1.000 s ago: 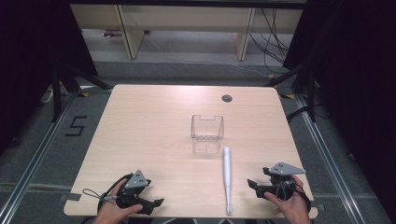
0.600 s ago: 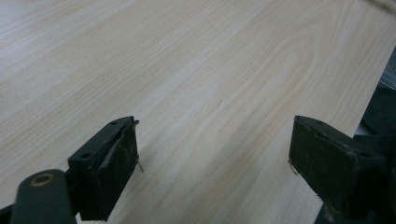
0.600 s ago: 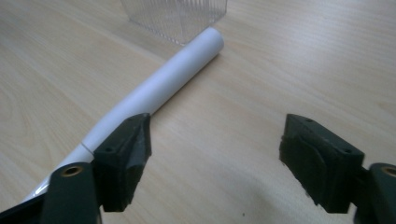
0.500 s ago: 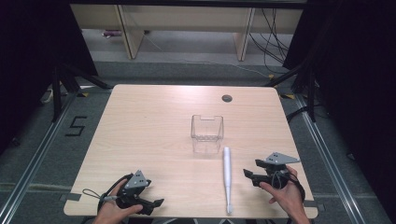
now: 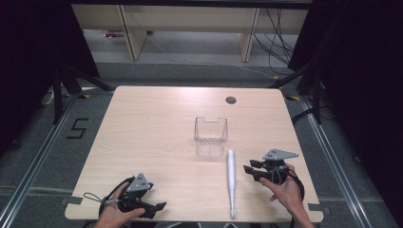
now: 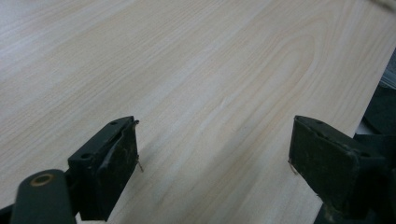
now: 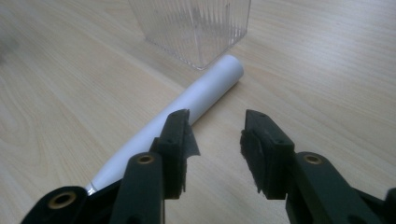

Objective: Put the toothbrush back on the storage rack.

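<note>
The long white plastic toothbrush handle (image 5: 231,176) lies just before the clear ribbed plastic cup (image 5: 210,136); the right gripper (image 5: 248,169), jaws just narrowing but empty, should straddle the handle's middle squarely; the left gripper (image 5: 159,206) rests open.

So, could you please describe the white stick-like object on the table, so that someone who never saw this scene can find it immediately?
Start at the light wooden table and find the clear plastic box near its middle. Just in front of that box, toward the person's side, lies the long white handle, pointing away from the box, beside the right hand-held gripper. It is the one slim, opaque white thing there; the box is see-through and squarish.
</note>
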A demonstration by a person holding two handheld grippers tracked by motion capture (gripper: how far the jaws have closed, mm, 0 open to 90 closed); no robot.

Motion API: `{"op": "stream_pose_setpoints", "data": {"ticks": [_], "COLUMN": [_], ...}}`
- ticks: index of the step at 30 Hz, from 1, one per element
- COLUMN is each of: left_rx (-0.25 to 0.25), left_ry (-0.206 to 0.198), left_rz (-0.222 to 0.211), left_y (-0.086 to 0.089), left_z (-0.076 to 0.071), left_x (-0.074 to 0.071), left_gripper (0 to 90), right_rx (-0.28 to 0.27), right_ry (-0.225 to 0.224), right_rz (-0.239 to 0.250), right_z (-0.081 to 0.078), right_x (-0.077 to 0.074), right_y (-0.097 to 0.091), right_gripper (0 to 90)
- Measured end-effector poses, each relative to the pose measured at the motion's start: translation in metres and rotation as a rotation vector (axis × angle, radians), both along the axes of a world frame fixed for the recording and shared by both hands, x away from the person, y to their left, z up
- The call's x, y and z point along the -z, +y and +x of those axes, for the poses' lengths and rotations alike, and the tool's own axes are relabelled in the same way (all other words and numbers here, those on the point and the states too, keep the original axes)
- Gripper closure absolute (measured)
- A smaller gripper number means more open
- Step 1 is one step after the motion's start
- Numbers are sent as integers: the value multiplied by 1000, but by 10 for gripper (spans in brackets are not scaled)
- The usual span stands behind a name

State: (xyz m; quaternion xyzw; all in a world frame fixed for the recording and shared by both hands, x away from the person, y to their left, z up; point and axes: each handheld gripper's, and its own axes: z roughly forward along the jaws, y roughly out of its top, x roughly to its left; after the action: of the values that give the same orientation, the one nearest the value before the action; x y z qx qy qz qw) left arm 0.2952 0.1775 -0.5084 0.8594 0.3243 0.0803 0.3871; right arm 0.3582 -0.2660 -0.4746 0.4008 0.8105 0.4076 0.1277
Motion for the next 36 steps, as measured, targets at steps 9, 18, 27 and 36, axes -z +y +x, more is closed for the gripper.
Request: {"op": "stream_pose_setpoints", "data": {"ticks": [9, 18, 27, 36], "left_rx": [-4, -3, 4, 5], "left_ry": [7, 5, -7, 1], "left_rz": [-7, -5, 14, 9], "left_y": [-1, -1, 1, 0], "left_z": [1, 0, 2, 1], "left_x": [0, 0, 0, 0], "left_gripper": [149, 149, 149, 150], "right_rx": [-33, -87, -118, -162], "right_ry": [13, -19, -6, -34], "right_rz": [-22, -52, -69, -98], "right_z": [11, 23, 36, 53], "right_x": [0, -1, -2, 3], "right_y": [13, 23, 39, 52], "right_gripper": [727, 817, 900, 900]}}
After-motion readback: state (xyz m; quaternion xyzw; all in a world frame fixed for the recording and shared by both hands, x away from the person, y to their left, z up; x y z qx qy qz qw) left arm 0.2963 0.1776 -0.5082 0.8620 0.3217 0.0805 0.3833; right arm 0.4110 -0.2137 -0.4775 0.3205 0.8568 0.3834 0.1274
